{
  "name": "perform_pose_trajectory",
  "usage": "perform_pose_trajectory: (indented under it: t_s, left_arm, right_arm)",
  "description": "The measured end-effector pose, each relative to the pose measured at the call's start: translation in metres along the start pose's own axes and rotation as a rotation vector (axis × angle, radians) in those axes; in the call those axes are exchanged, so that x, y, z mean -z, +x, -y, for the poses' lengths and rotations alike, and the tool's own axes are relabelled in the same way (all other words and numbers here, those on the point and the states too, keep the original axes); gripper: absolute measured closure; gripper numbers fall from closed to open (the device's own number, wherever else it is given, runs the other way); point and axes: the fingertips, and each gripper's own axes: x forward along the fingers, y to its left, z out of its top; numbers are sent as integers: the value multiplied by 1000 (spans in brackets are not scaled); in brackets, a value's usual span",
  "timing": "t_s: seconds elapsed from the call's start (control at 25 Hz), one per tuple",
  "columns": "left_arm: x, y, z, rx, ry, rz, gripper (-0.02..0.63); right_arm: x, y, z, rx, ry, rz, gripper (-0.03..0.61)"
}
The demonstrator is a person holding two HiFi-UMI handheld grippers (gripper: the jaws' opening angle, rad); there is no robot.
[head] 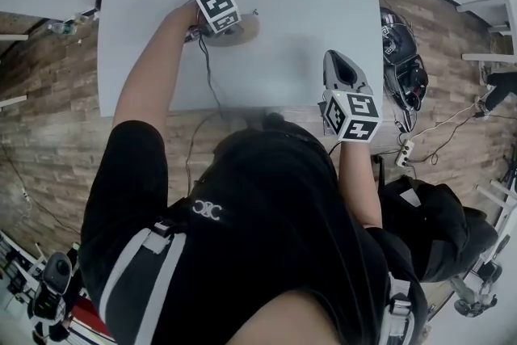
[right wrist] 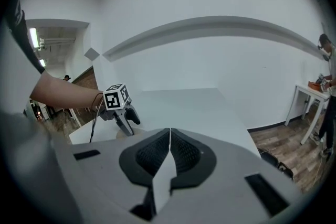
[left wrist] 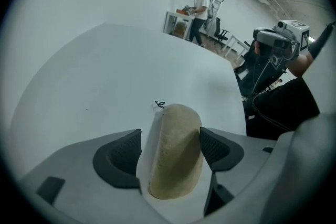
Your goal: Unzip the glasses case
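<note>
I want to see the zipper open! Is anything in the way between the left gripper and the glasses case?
Nothing visible is in the way. The glasses case lies alone on the white table, between the open jaws of the left gripper. The right gripper is shut and off to the side.

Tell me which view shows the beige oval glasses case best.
The left gripper view: the beige oval glasses case fills the middle, between the open jaws. The head view shows only its edge under the left gripper; the right gripper view, a distant sliver.
</note>
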Motion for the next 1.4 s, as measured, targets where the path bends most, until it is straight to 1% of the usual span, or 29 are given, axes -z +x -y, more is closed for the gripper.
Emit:
perform_pose_trajectory:
  t_s: [0.08,0.16,0.2,0.4,0.44,0.48,0.6,0.72,0.88,1.0,1.08,1.16,1.24,1.28,1.32,1.36,1.4]
  left_arm:
    - [1,5,4,37,-3,-26,265]
    - [6,13,14,74,8,-52,208]
    - [7,18,20,88,21,-62,192]
    - [10,33,52,134,125,-90,194]
    - [12,35,58,146,144,-91,215]
    - [13,35,64,153,166,-87,284]
    - [16,35,80,140,253,-53,288]
    - [4,25,94,93,311,48,290]
    - [-27,-3,102,-65,382,229,291]
    - [-55,-30,114,-172,393,382,291]
    - [-68,-44,124,-217,391,462,291]
    - [-74,-52,132,-238,396,498,291]
    - [-75,-56,140,-256,411,497,291]
    - [-75,-57,143,-265,417,490,291]
    - [-74,-58,147,-271,420,486,291]
    - [-73,-59,151,-274,424,484,291]
    - [-71,-60,154,-275,429,483,291]
  right_arm:
    - [7,4,3,4,2,-15,563]
    - [12,8,2,2,6,-31,563]
    - [13,9,1,-1,5,-35,563]
    - [11,12,-5,-19,5,-34,563]
    - [11,14,-7,-22,8,-36,563]
    - [11,15,-9,-27,10,-40,563]
    - [13,15,-16,-47,13,-44,563]
    - [11,11,-22,-66,11,-33,563]
    - [-2,6,-38,-116,31,11,563]
    - [-25,-3,-46,-123,74,110,563]
    - [-40,-8,-51,-115,105,182,561]
    - [-49,-7,-63,-131,92,208,557]
    - [-53,-4,-77,-157,68,205,539]
    - [-54,-3,-84,-174,64,199,511]
    - [-55,-2,-90,-190,61,190,467]
    - [-54,0,-96,-201,56,179,448]
    - [-54,2,-101,-204,47,168,446]
